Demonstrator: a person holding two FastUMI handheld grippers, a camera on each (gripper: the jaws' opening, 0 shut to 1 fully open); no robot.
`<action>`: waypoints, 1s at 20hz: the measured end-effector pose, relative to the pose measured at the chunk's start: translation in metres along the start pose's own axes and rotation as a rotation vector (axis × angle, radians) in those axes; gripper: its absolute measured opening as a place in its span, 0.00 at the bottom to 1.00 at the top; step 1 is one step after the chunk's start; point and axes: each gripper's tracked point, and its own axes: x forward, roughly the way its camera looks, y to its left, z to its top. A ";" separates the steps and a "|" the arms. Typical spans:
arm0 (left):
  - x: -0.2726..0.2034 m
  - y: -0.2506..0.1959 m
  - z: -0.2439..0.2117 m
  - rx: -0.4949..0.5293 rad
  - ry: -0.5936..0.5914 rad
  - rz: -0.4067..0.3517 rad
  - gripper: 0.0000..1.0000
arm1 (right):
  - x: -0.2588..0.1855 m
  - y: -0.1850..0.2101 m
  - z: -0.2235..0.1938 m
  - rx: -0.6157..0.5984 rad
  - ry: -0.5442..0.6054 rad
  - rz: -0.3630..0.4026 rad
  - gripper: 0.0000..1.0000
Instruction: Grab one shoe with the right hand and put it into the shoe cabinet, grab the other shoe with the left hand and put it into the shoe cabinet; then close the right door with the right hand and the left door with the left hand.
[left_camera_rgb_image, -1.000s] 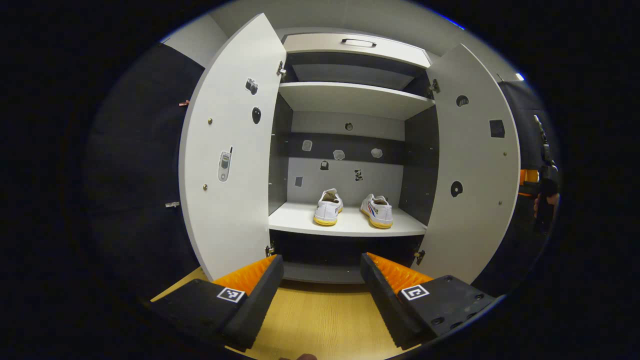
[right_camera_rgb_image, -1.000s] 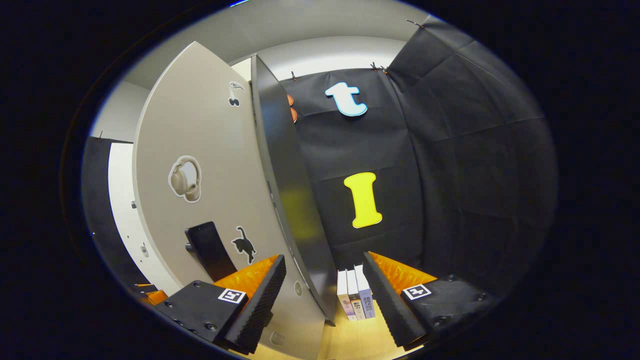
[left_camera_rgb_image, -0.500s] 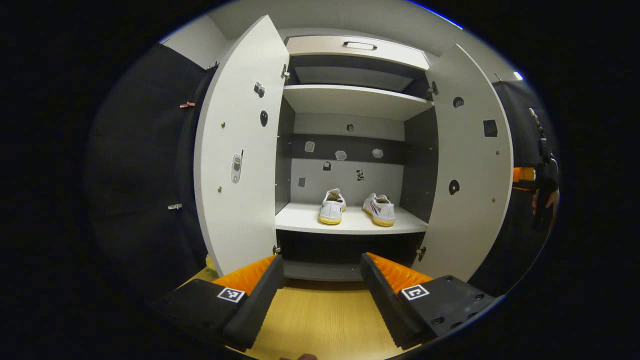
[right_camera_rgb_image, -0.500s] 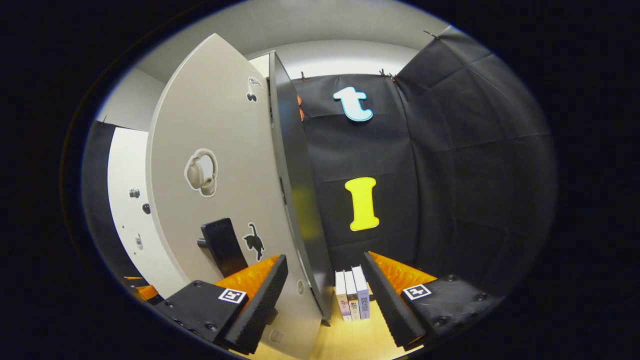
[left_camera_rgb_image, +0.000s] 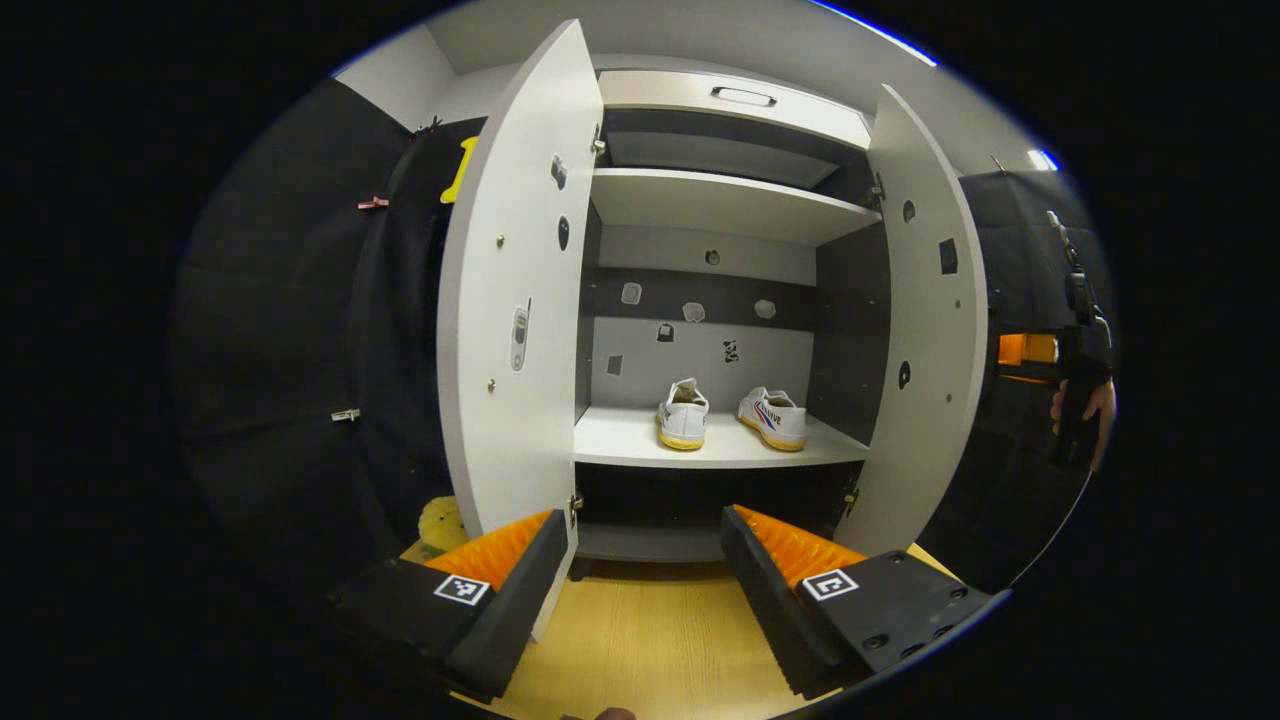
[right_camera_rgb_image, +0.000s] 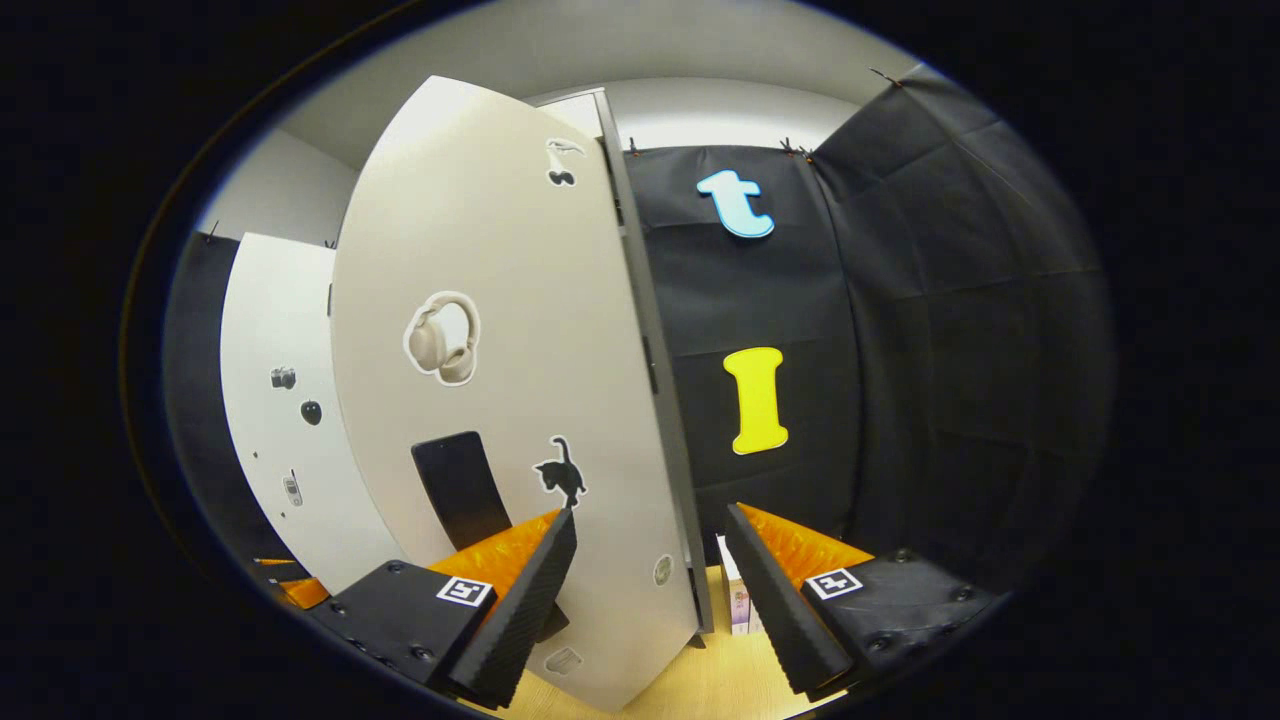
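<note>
In the left gripper view the cabinet (left_camera_rgb_image: 720, 200) stands with both doors swung out. Two white shoes sit side by side on its lower shelf (left_camera_rgb_image: 620, 445), apart from each other. The left shoe (left_camera_rgb_image: 683, 413) has its yellow-soled end toward the camera and its long axis running front to back; the right shoe (left_camera_rgb_image: 773, 417) lies at a slight slant, its striped side showing, its long axis angled toward the back left.

The left door (left_camera_rgb_image: 510, 300) is seen nearly edge-on; the right door (left_camera_rgb_image: 925, 320) also stands wide. The left hand-held gripper (left_camera_rgb_image: 640, 585) hangs low over the wooden floor (left_camera_rgb_image: 640, 640) in front of the cabinet, fingers spread, nothing between them.

Far at the right edge, a hand (left_camera_rgb_image: 1085, 410) holds the right hand-held gripper beyond the right door.

In the right gripper view the right hand-held gripper (right_camera_rgb_image: 650, 590) is also spread and holds nothing. The right door's (right_camera_rgb_image: 520, 380) outer face is close ahead; its lower edge falls between the fingers, and whether either touches it cannot be told. Its dark handle (right_camera_rgb_image: 458, 485) sits just above the left finger (right_camera_rgb_image: 520, 590). Some books (right_camera_rgb_image: 738, 600) stand on the floor beyond.
</note>
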 end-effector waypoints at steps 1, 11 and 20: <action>-0.002 0.007 -0.002 -0.003 0.003 0.007 0.97 | 0.005 0.011 -0.002 -0.010 0.002 0.013 0.98; -0.054 0.095 -0.011 -0.071 -0.044 0.099 0.95 | 0.008 0.119 -0.012 -0.038 -0.082 0.130 0.98; -0.061 0.207 -0.010 -0.116 -0.043 0.240 0.95 | -0.042 0.118 -0.092 -0.161 0.074 0.089 0.99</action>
